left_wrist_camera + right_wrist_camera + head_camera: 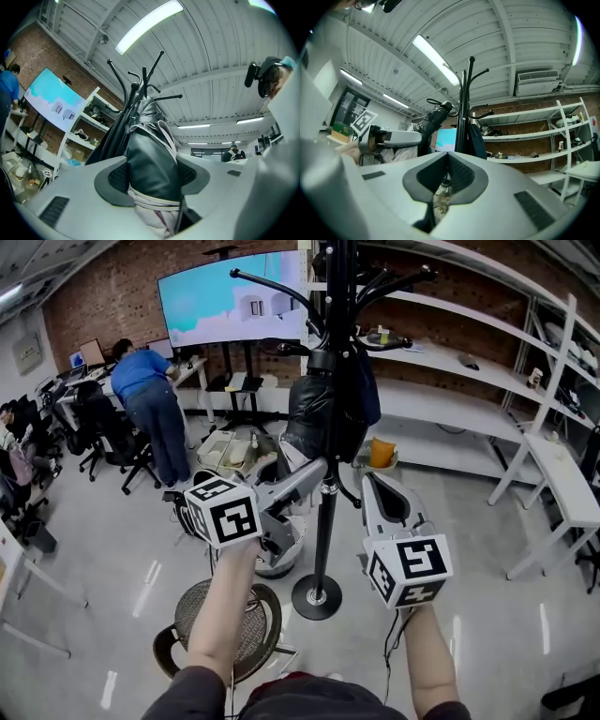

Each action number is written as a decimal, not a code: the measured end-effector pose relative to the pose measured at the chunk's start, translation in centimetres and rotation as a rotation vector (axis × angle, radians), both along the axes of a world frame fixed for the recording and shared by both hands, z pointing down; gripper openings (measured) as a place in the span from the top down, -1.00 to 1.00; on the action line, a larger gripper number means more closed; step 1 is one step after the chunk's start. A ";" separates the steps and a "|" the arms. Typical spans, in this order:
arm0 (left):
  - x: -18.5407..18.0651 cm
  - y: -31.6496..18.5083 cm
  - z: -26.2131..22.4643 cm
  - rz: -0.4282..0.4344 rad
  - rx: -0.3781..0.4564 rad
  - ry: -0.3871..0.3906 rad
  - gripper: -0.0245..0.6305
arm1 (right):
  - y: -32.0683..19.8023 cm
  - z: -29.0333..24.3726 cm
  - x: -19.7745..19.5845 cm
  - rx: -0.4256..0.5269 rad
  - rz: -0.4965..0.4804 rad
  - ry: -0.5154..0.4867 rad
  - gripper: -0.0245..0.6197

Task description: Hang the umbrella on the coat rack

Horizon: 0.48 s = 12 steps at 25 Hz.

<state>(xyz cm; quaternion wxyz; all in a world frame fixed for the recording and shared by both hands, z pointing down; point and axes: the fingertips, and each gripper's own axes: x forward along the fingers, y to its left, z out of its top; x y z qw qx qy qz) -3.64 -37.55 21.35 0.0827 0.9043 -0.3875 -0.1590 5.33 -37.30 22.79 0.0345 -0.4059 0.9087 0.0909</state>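
The left gripper (312, 472) pinches the folded black umbrella (317, 413) low on its bundled canopy. In the left gripper view, its jaws stand spread around the dark fabric, with both pads pressed on it and pale folds bunched beneath.

In the head view, the umbrella leans up towards twelve o'clock, against the pole of the black coat rack (325, 521). Its upper end is just below the rack's curved hooks. The left gripper comes at the pole from about eight o'clock.

The right gripper (379, 486) is at about three o'clock from the pole, near it but apart. Its jaws are pressed together on nothing. In the right gripper view, the rack stands at twelve o'clock beyond its tips.
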 end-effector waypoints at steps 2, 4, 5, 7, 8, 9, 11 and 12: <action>0.0 -0.4 0.6 0.021 -0.010 -0.001 0.22 | -0.2 0.5 0.0 -0.012 0.021 0.004 0.87; -0.2 -0.8 0.8 0.040 -0.019 -0.002 0.22 | -0.3 0.7 -0.1 -0.020 0.039 0.007 0.87; -0.5 -1.0 0.8 0.050 -0.022 -0.002 0.22 | -0.3 0.7 -0.3 -0.022 0.047 0.009 0.87; -1.1 -1.2 0.8 0.072 -0.026 -0.004 0.22 | -0.2 0.8 -0.9 -0.024 0.066 0.014 0.87; -1.4 -1.3 0.9 0.083 -0.028 -0.003 0.22 | -0.1 0.9 -1.2 -0.025 0.076 0.017 0.87; -1.7 -1.4 1.0 0.093 -0.030 -0.001 0.22 | -0.1 1.0 -1.4 -0.026 0.085 0.019 0.87; -2.0 -1.6 1.2 0.112 -0.032 0.001 0.22 | 0.0 1.3 -1.7 -0.030 0.102 0.024 0.87; -2.1 -1.7 1.4 0.120 -0.034 0.001 0.22 | 0.1 1.5 -1.8 -0.031 0.110 0.026 0.87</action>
